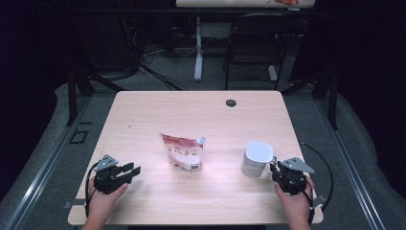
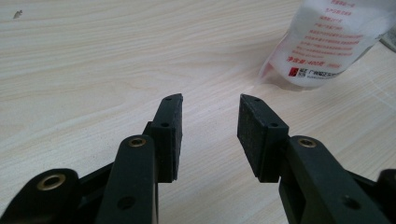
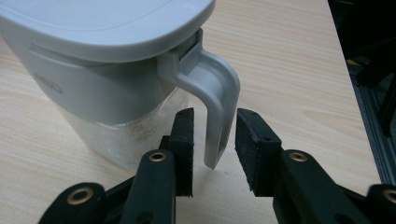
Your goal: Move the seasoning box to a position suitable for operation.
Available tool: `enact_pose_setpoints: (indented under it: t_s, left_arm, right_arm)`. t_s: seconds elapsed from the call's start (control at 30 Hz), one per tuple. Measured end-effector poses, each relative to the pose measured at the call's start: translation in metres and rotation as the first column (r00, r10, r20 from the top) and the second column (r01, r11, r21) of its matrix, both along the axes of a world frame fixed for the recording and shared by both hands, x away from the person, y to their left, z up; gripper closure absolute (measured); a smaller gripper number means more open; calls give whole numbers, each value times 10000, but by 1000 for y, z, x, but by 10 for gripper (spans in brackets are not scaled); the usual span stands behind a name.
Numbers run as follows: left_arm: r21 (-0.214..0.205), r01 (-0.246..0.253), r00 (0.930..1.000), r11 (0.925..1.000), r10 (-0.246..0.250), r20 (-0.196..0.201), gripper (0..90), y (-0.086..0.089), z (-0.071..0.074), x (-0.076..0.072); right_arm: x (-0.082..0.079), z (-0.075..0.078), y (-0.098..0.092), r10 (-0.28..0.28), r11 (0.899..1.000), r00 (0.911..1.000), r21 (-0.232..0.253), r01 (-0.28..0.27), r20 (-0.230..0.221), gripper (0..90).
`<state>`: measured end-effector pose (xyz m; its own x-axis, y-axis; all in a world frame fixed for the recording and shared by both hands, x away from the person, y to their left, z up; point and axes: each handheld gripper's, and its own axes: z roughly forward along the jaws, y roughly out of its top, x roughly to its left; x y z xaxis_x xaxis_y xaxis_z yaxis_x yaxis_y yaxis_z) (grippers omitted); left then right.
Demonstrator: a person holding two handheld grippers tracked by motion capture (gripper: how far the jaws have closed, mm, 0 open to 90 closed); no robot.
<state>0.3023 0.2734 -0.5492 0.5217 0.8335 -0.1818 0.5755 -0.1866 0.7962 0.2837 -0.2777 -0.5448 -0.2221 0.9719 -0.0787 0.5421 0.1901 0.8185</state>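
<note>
Nearest of all, at the bottom of the right gripper view, the right gripper (image 3: 212, 119) has its two black jaws spread, and the grey handle (image 3: 219, 102) of the jug (image 3: 98, 79) hangs straight down into the gap between them, its free lower tip about level with the pads. I would say the pads are not pressing on it yet: bare bench shows on either side of the handle. The handle's long axis runs upright, top to bottom of the frame, so the jaws straddle it across its thin width, which looks to me like the right way round for a pinch. From above, that gripper (image 1: 276, 168) sits at the lower right of the frame just beside the jug (image 1: 256, 158), which stands upright with its pale lid on, handle turned toward the hand (image 1: 296, 203). Over at the lower left of the high view, the left gripper (image 1: 133, 171) rests low over the bench (image 1: 201, 110) with jaws apart and nothing in them. Its own view shows only bare wood between the pads (image 2: 257, 135), with the pouch (image 2: 334, 42) beyond them at the upper right. Lying flat near the middle of the bench, the pouch (image 1: 183, 152) has its spout pointing to the upper right, well apart from both hands, the left being the nearer.
</note>
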Motion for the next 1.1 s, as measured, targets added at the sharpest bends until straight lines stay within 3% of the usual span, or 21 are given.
enact_pose_setpoints:
  t_s: [0.2, 0.37, 0.8, 1.1]
  left_arm:
    - [187, 76, 9999, 9998, -74, -92, 601, -1, 0, 1]
    - [108, 6, 10000, 9999, -6, -7, 596, 0, -1, 0]
    - [140, -44, 10000, 9999, 45, -46, 585, 1, -2, 1]
    - [103, -86, 9999, 9999, 87, -71, 580, 2, -1, 1]
  right_arm:
    - [8, -3, 3, 188, 9991, 9998, -373, -184, 101, 656]
    - [13, -2, 3, 137, 9982, 9999, -584, -132, 89, 730]
    - [14, -2, 0, 167, 9997, 9999, -158, -167, -28, 743]
    - [11, 0, 6, 460, 9987, 9989, -221, -462, -121, 744]
